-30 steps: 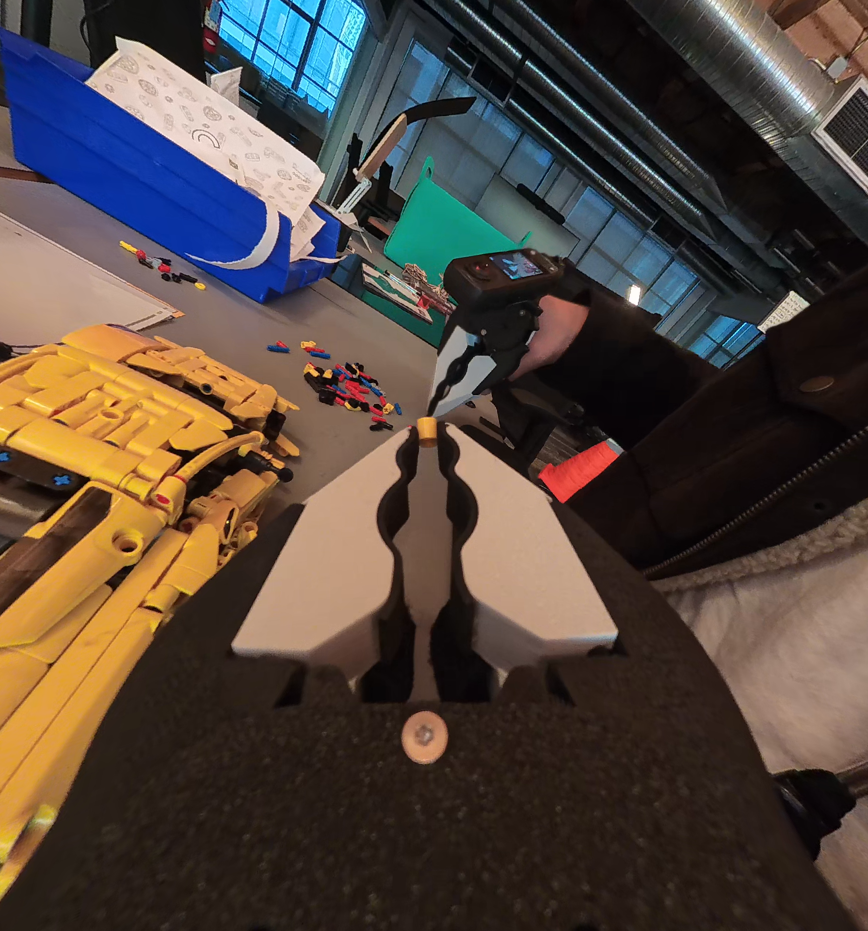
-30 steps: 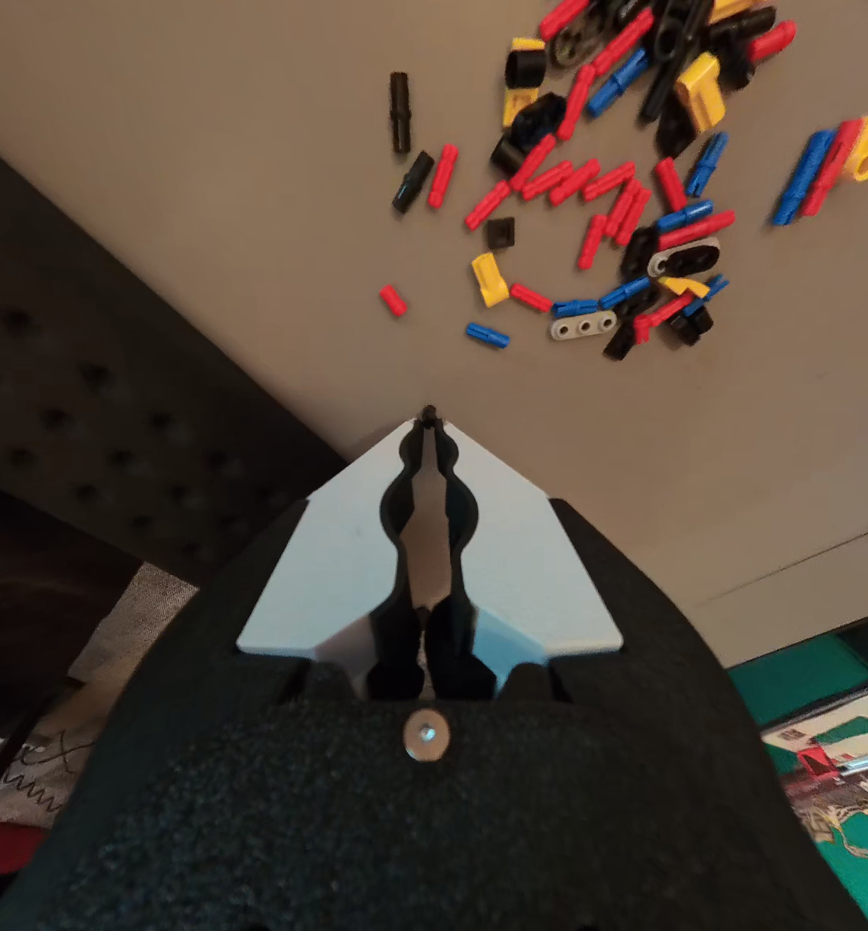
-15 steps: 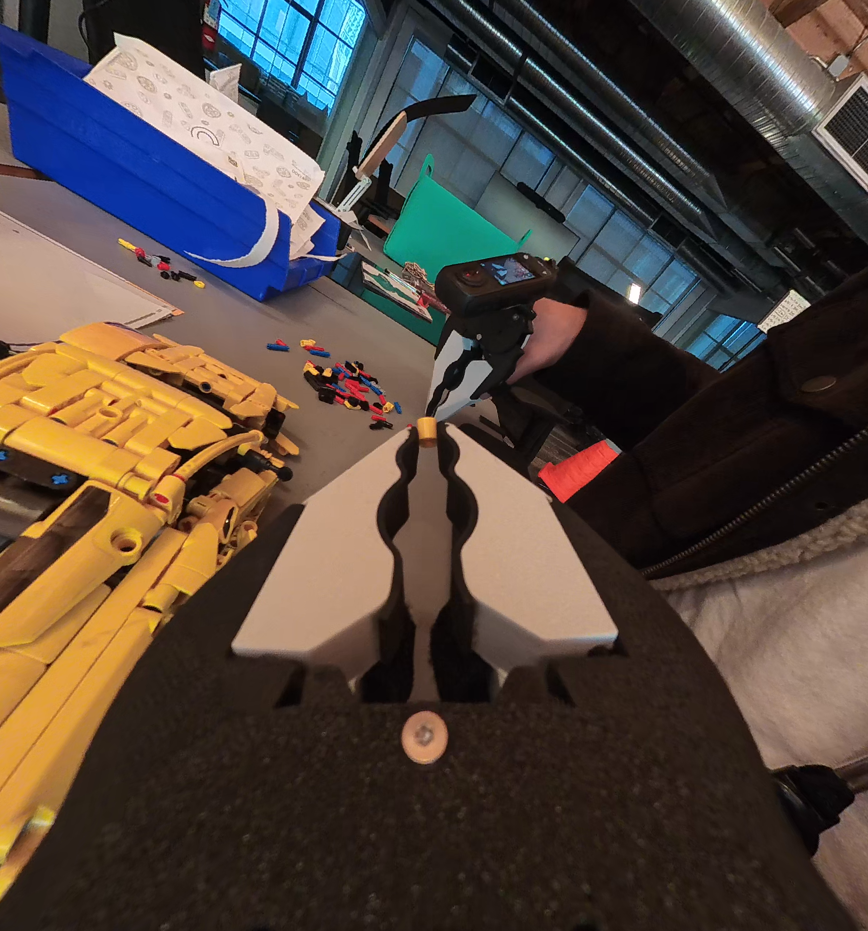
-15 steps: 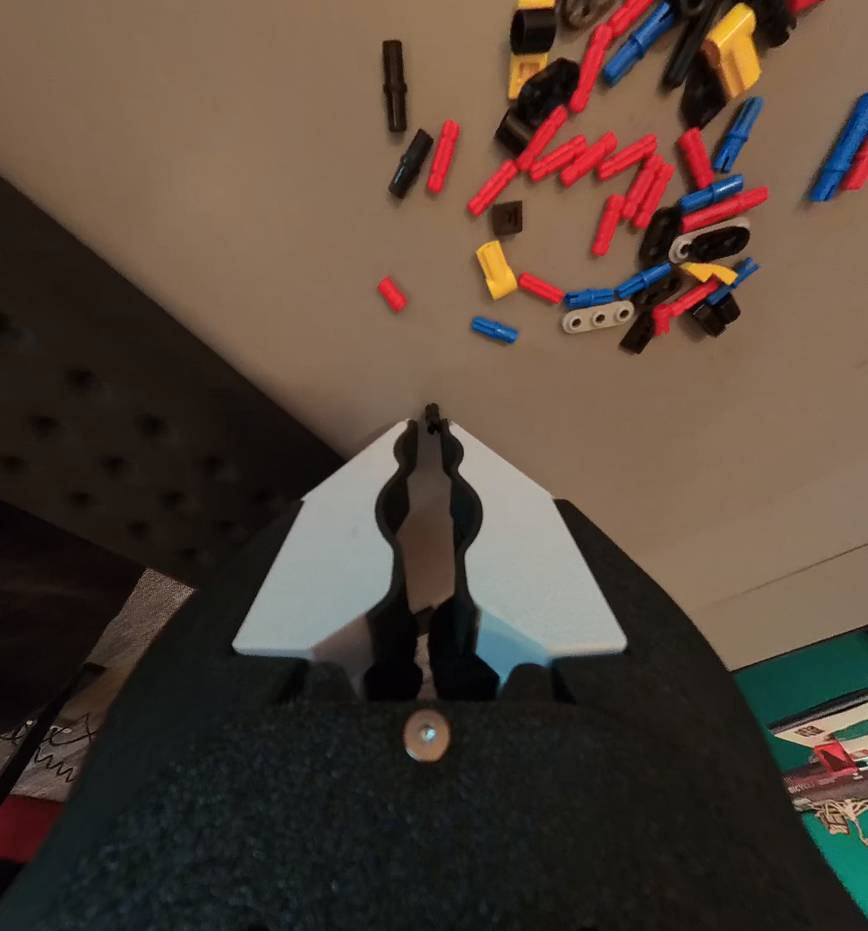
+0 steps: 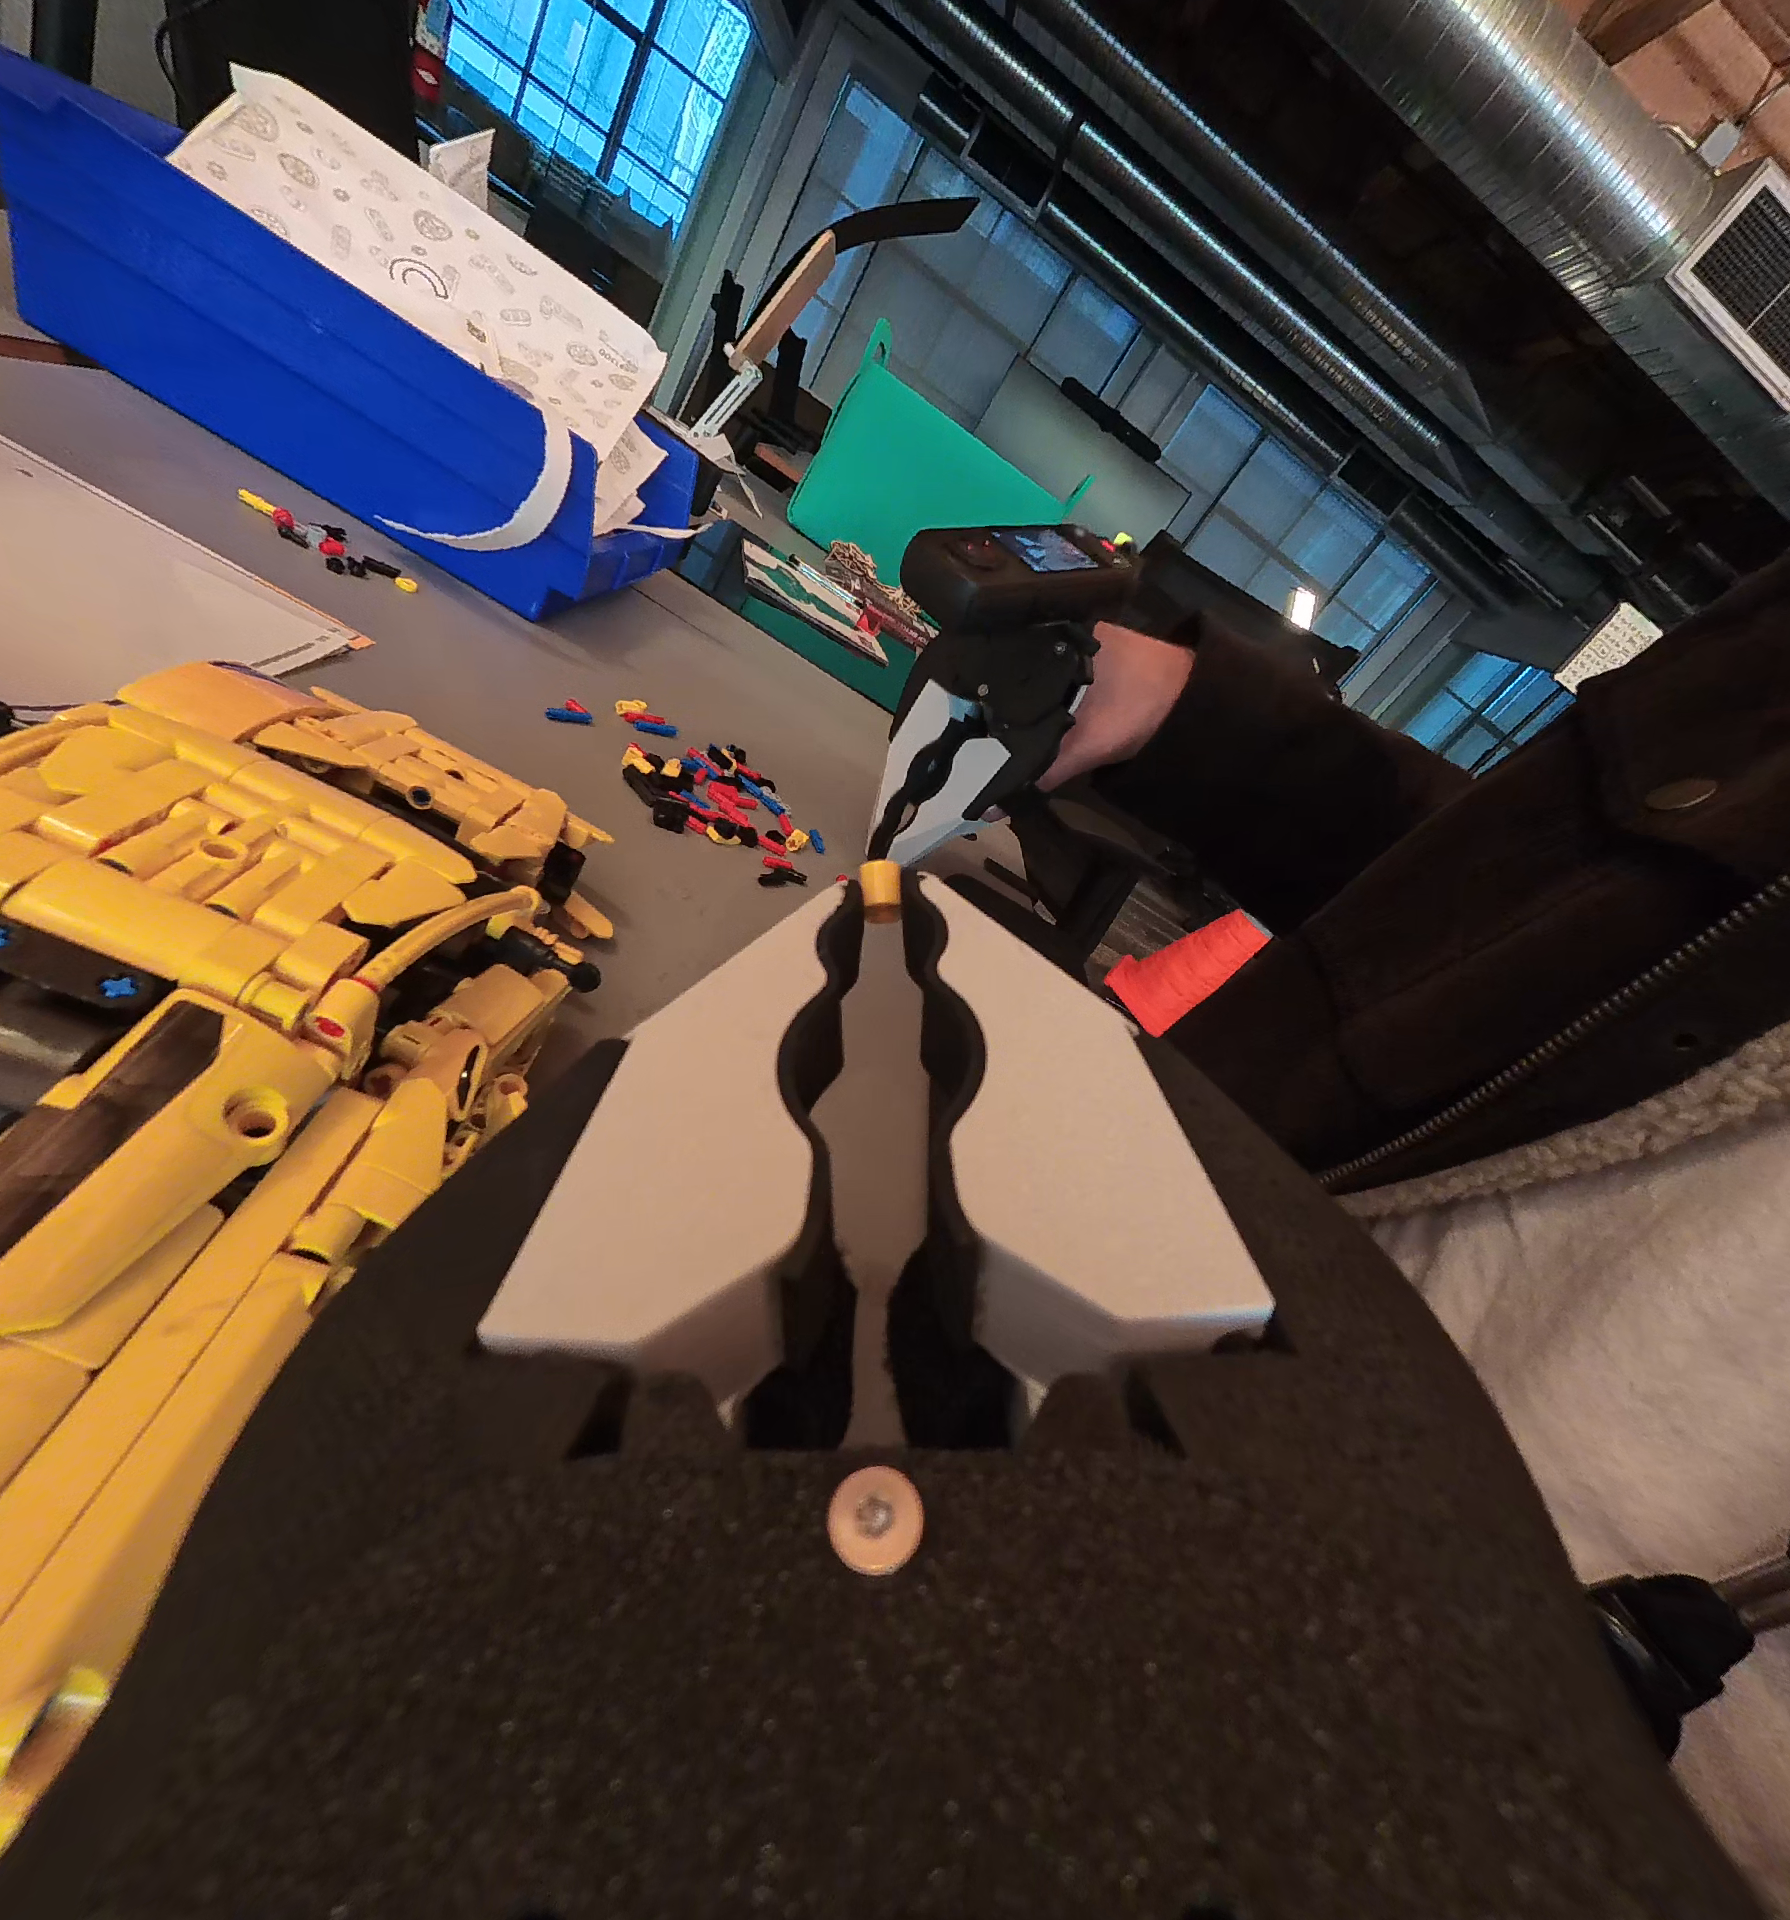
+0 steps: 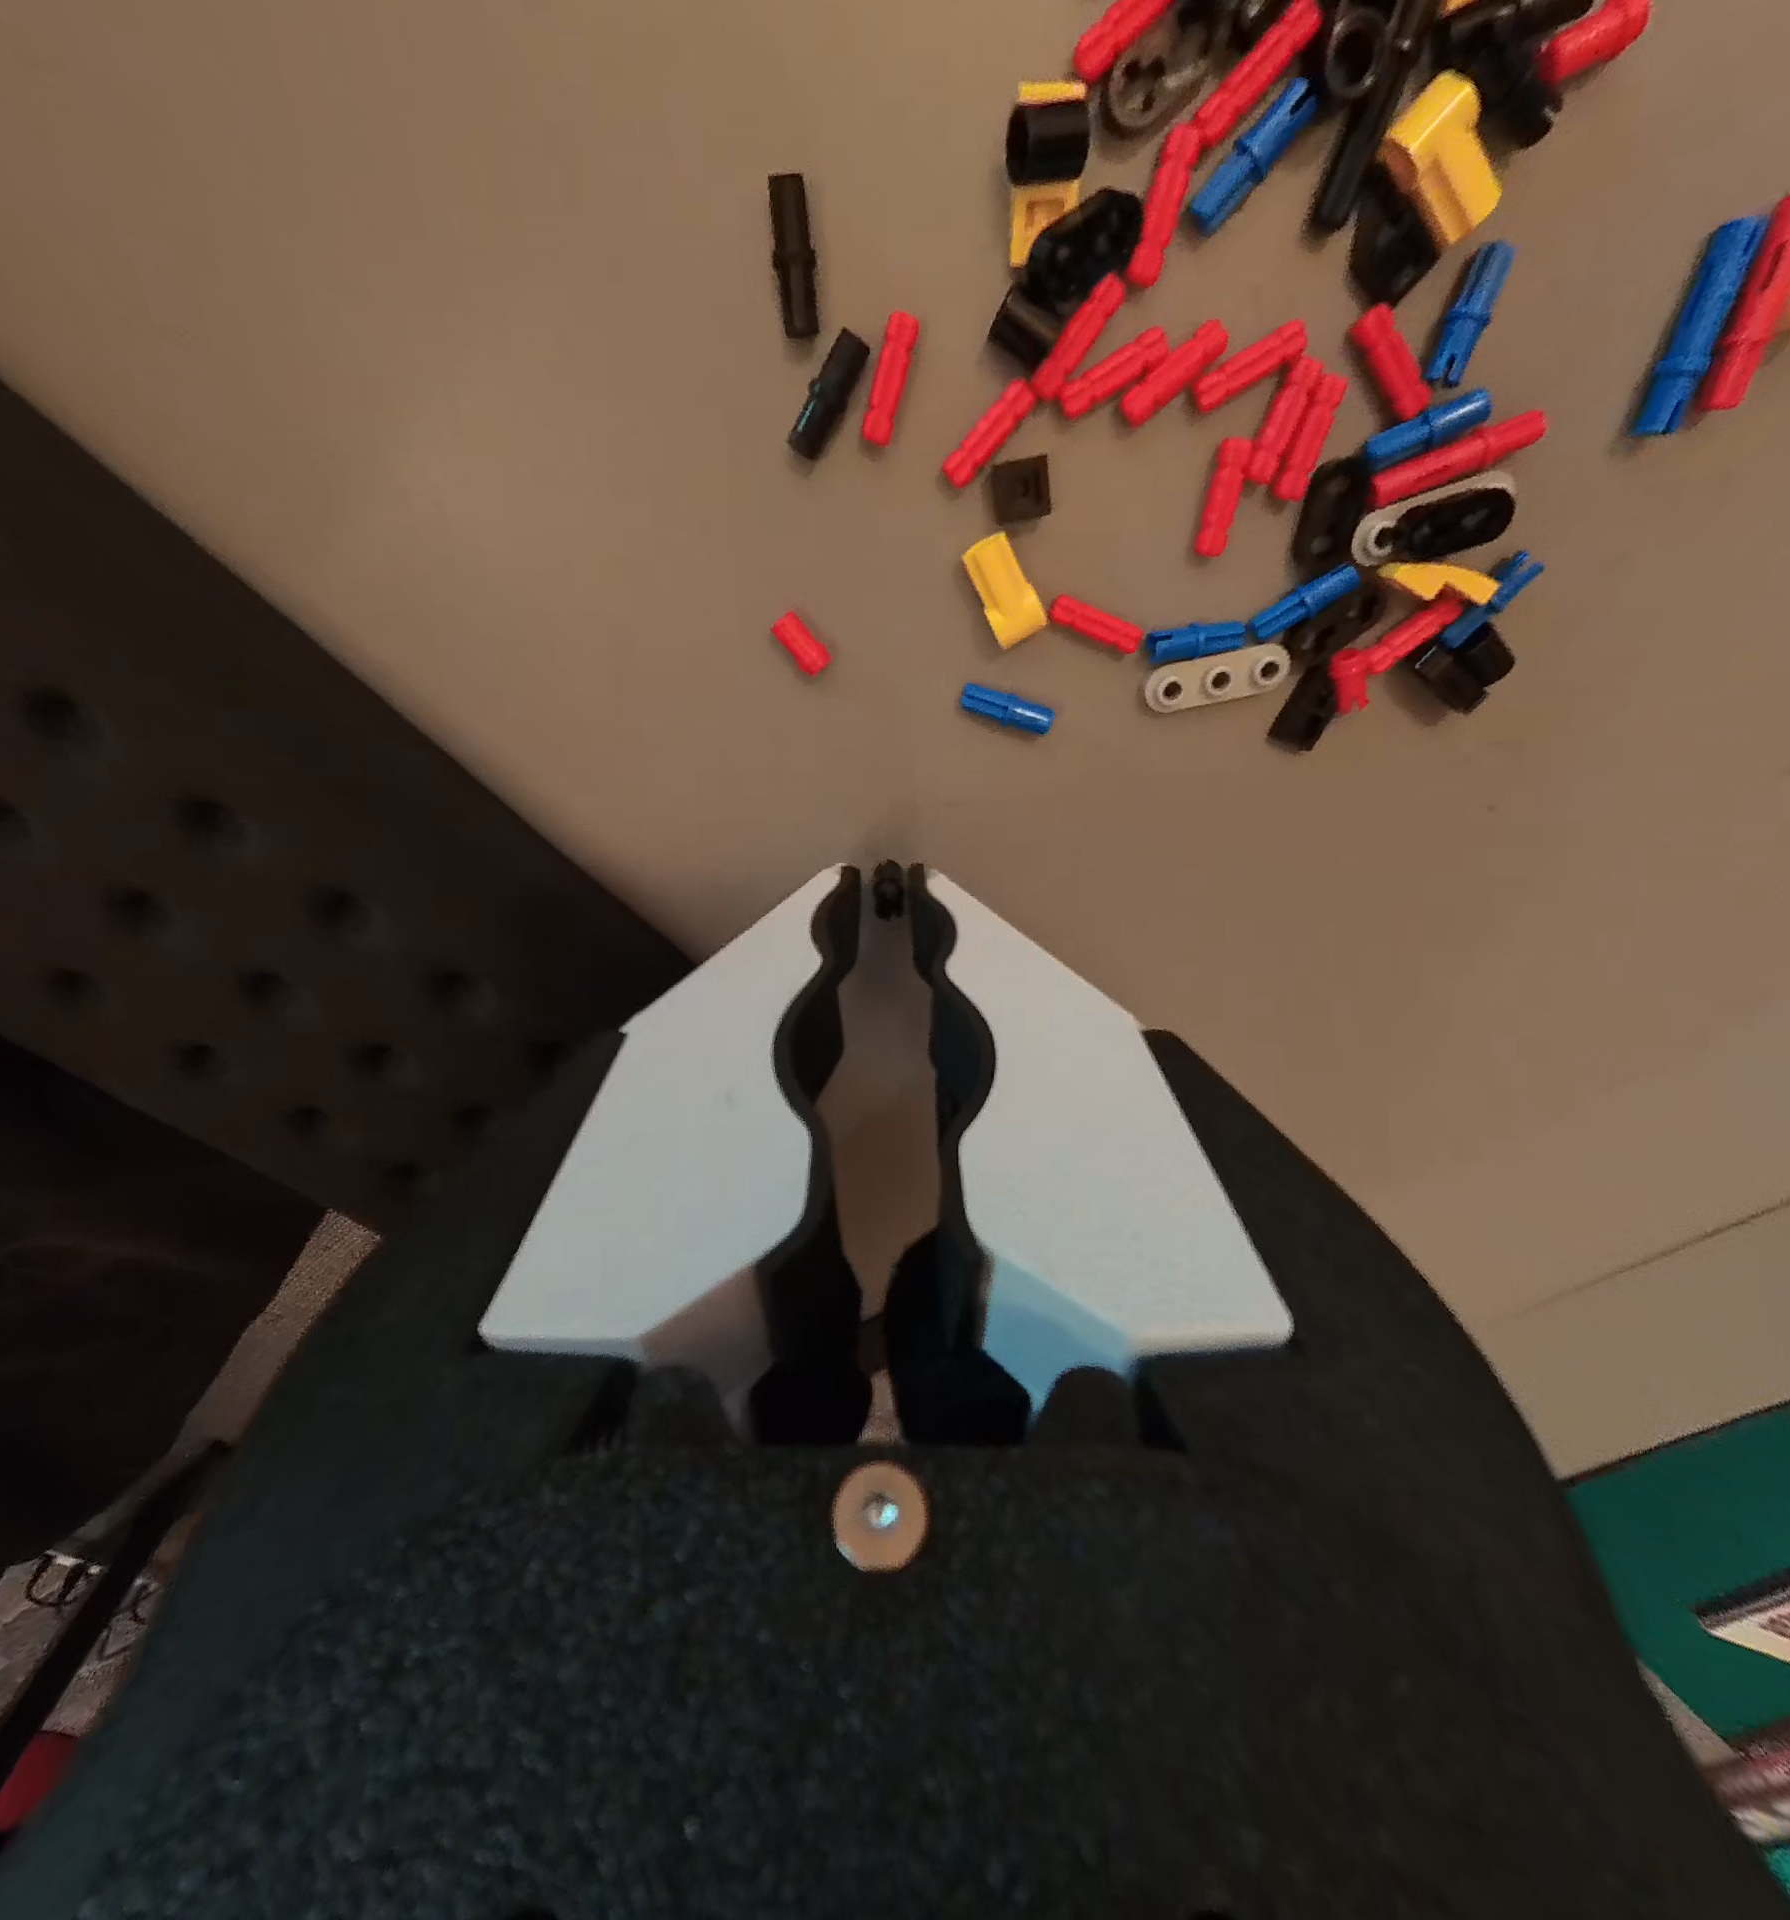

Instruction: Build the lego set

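While left gripper (image 5: pixel 878 902) pinches one yellow bush (image 5: pixel 880 891), right gripper (image 6: pixel 886 896) pinches one black pin (image 6: pixel 886 898); yellow car (image 5: pixel 195 935) only in left view.

Industrial loft workshop: exposed ceiling ducts (image 5: pixel 1473 156), tall factory windows (image 5: pixel 600 94), blue parts bin (image 5: pixel 247 343) on worktable (image 5: pixel 725 623).

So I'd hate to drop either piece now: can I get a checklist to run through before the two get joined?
1. Left gripper shut on the yellow bush: ok.
2. Right gripper shut on the small black pin: ok.
3. Right gripper's tip close to the bush, left wrist view: ok.
4. Pin lined up with the bush's hole: cannot tell.
5. Both held above the table, off the loose parts pile: ok.
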The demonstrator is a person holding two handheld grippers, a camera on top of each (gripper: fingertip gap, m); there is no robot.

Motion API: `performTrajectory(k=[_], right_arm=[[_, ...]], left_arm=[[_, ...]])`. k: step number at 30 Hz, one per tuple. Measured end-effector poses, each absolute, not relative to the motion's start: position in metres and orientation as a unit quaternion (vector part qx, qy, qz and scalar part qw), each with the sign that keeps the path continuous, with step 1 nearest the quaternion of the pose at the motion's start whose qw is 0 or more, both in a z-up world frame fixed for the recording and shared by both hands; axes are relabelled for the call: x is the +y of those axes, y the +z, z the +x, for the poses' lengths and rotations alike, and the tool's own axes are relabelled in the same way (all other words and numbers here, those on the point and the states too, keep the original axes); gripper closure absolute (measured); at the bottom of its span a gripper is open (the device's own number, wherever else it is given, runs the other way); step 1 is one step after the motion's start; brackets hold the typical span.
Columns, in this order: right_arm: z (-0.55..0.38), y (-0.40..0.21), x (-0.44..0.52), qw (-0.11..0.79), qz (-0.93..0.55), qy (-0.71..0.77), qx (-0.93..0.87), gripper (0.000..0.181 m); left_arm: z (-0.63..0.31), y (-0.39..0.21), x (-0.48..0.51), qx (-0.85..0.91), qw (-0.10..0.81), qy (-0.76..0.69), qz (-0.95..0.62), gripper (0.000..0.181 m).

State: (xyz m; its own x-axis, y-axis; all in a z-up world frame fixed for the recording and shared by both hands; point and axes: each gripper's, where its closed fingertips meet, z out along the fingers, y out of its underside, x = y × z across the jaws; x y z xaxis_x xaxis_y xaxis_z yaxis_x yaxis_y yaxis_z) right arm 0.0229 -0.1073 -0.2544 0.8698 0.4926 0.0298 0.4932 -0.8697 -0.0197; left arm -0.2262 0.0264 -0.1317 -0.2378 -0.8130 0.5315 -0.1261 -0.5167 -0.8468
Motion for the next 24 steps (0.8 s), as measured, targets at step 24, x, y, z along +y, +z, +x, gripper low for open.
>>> performTrajectory(k=[24], right_arm=[[-0.12, -0.221, -0.04, 0.108, -0.88, 0.005, -0.462, 0.178]], left_arm=[[-0.222, -0.134, 0.001, 0.476, 0.243, -0.656, -0.533, 0.174]])
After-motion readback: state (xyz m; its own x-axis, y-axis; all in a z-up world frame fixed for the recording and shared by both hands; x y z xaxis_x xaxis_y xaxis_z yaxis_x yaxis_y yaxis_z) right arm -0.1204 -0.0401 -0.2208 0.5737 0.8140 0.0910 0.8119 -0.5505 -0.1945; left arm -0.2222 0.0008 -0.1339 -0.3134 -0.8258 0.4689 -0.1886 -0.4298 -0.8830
